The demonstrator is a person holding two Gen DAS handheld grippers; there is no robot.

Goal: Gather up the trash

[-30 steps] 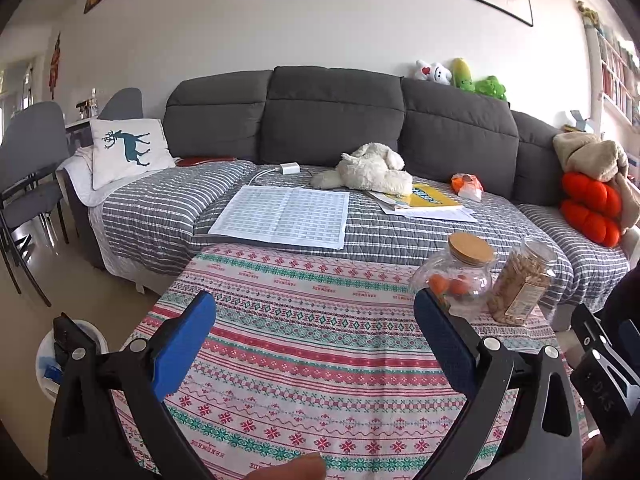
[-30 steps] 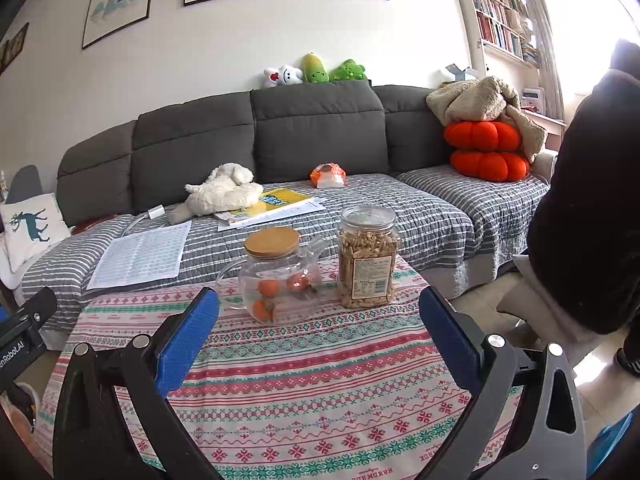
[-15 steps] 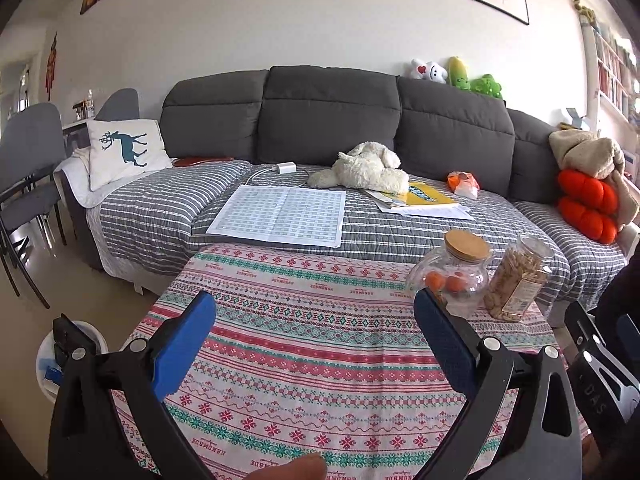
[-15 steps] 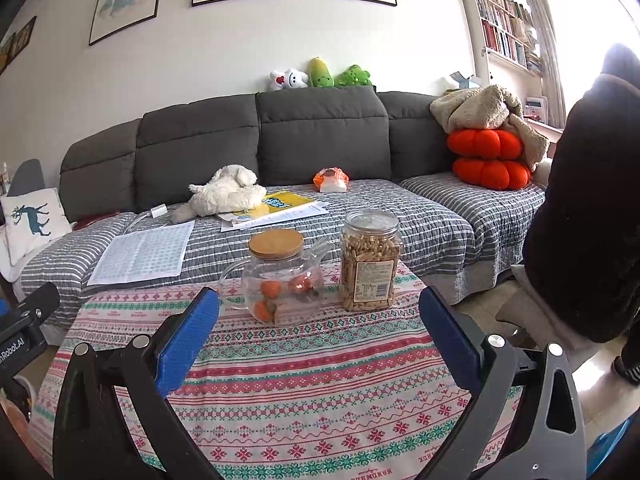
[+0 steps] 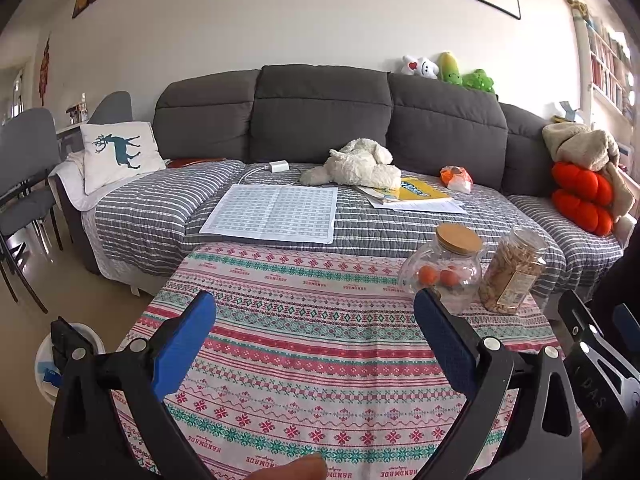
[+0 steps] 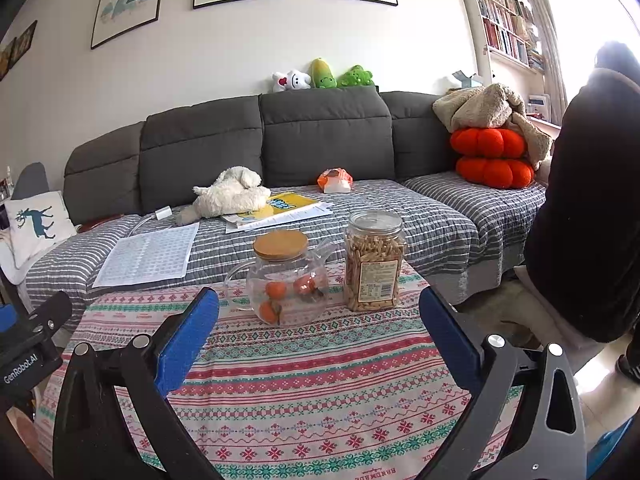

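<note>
L gripper [image 5: 314, 304] sits low in the frame w/ jaws spread wide, nothing between the blue pads [image 5: 182, 338]; a fingertip [image 5: 296, 470] pokes in at bottom centre. R gripper [image 6: 318, 300] likewise released, empty, over the patterned tablecloth [image 6: 320, 364]. Part of the L tool shows at lower left of the R view, black bracket w/ white lettering.

Mid frame on the table: glass teapot [image 6: 286, 280] w/ wooden lid and orange fruit inside, just beside a clear jar [image 6: 374, 262] of stick snacks, which is to its right.

In lower left of L view, a white bin [image 5: 44, 360] on the floor, partly hidden by the tool.

Further back, grey sofa [image 6: 324, 132] w/ striped cover: printed sheet [image 5: 274, 212], white plush dog [image 6: 228, 194] lying on yellow booklet & papers [image 6: 286, 204]. The likely trash, an orange-and-white wrapper [image 6: 335, 180], lies on the sofa seat at centre of R view, beyond the jar, well apart from both tools.

Far right: orange cushions [image 6: 494, 156] under a beige blanket; a person in dark top [image 6: 588, 208] at right edge
</note>
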